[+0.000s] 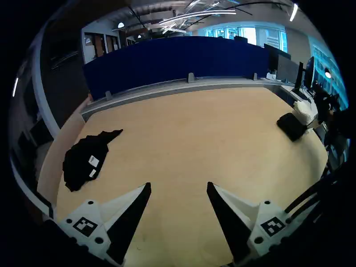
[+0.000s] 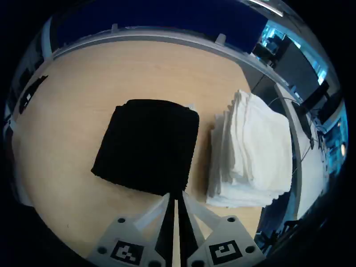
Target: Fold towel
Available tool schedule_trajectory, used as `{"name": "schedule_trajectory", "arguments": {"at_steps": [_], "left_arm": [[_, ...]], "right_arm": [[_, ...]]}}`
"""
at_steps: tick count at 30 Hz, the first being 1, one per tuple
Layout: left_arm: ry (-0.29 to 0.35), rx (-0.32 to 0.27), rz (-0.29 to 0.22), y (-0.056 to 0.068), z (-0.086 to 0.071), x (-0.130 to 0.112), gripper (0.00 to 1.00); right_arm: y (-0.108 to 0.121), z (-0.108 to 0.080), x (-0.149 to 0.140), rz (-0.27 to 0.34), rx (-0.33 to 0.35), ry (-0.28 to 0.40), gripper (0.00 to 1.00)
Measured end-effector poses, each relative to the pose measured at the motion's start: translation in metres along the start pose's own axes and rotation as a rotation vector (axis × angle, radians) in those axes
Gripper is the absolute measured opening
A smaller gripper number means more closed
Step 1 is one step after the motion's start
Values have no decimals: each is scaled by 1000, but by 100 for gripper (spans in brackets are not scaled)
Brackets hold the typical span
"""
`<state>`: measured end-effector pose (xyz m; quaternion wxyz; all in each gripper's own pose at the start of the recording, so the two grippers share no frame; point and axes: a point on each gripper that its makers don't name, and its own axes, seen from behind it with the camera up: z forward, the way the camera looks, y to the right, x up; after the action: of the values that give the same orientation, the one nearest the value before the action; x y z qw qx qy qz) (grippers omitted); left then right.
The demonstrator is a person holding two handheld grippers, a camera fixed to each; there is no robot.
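Note:
A crumpled black towel (image 1: 86,158) with white tags lies on the wooden table (image 1: 191,133), far left of my left gripper (image 1: 178,189). That gripper hangs open over bare wood with nothing between its fingers. In the right gripper view a folded black towel stack (image 2: 149,144) sits just ahead of my right gripper (image 2: 175,198). Its fingers are shut together, tips at the stack's near edge, holding nothing I can see. The crumpled black towel (image 2: 31,93) shows small at the far left. In the left gripper view the folded black stack (image 1: 291,126) rests at the table's right edge.
A stack of folded white towels (image 2: 253,151) stands right beside the black stack, near the table's right edge; the white stack (image 1: 307,111) also appears behind the black one. A blue partition (image 1: 178,60) runs along the table's far side. Monitors (image 1: 287,66) stand at the right.

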<state>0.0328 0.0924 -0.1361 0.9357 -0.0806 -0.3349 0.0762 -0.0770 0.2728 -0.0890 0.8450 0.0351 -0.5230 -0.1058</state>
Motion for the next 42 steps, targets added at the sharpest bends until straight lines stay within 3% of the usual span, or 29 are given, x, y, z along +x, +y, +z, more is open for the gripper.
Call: {"name": "schedule_trajectory", "arguments": {"at_steps": [10, 18, 22, 26, 28, 36, 42], "left_arm": [[-1, 12, 9, -3, -1, 1, 93], [-3, 13, 19, -2, 0, 3, 93], [-1, 12, 21, -2, 0, 5, 93], [1, 14, 17, -5, 0, 6, 93], [2, 14, 15, -6, -1, 6, 93], [4, 9, 14, -7, -2, 5, 93], [12, 7, 9, -9, -3, 7, 93]], "right_arm": [[-1, 23, -19, 93, -8, -31, 4], [5, 24, -19, 115, -32, -17, 6], [6, 21, -21, 121, -47, -10, 12], [7, 16, -23, 130, -61, 4, 28], [7, 13, -24, 134, -67, 11, 44], [3, 3, -22, 147, -74, 44, 83], [-5, -2, -16, 156, -64, 63, 88]]}}
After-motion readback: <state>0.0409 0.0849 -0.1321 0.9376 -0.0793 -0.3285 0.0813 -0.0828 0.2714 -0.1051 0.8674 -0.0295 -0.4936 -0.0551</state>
